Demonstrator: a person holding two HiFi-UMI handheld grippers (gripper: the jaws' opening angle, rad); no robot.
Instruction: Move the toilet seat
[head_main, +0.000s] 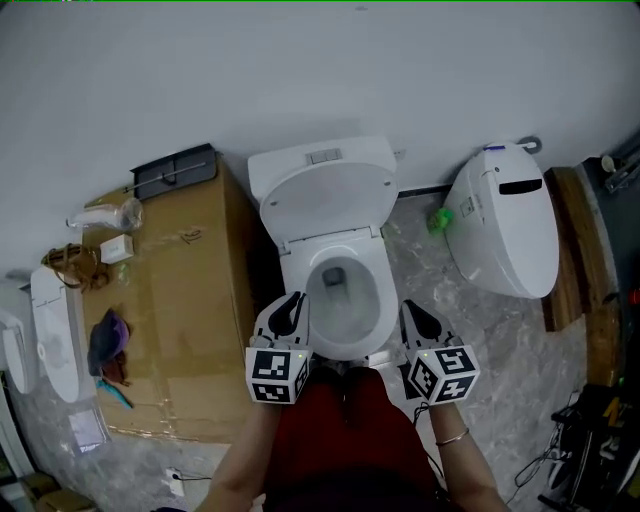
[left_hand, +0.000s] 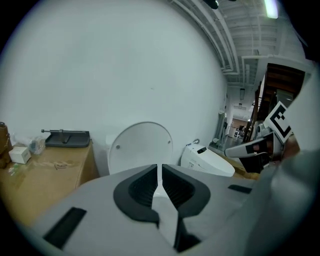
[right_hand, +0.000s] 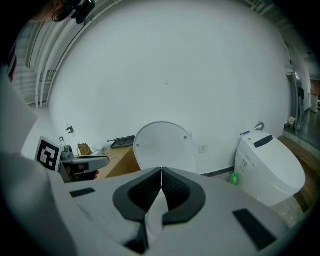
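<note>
A white toilet (head_main: 340, 345) stands straight below me against the white wall. Its lid (head_main: 328, 200) is raised and leans on the tank; the seat ring (head_main: 378, 262) lies down on the bowl. My left gripper (head_main: 291, 306) hovers at the bowl's front left, shut and holding nothing. Shut and bare as well, my right gripper (head_main: 413, 313) is at the bowl's front right. The left gripper view has the shut left gripper (left_hand: 160, 172) pointing at the lid (left_hand: 141, 147). The right gripper view has the shut right gripper (right_hand: 161, 175) below the lid (right_hand: 165, 147).
A brown cardboard box (head_main: 170, 320) stands left of the toilet with a black tray (head_main: 175, 170) and small items on top. A second white toilet (head_main: 505, 215) lies at the right, with a green bottle (head_main: 440, 220) beside it. Wooden boards (head_main: 570, 250) line the far right.
</note>
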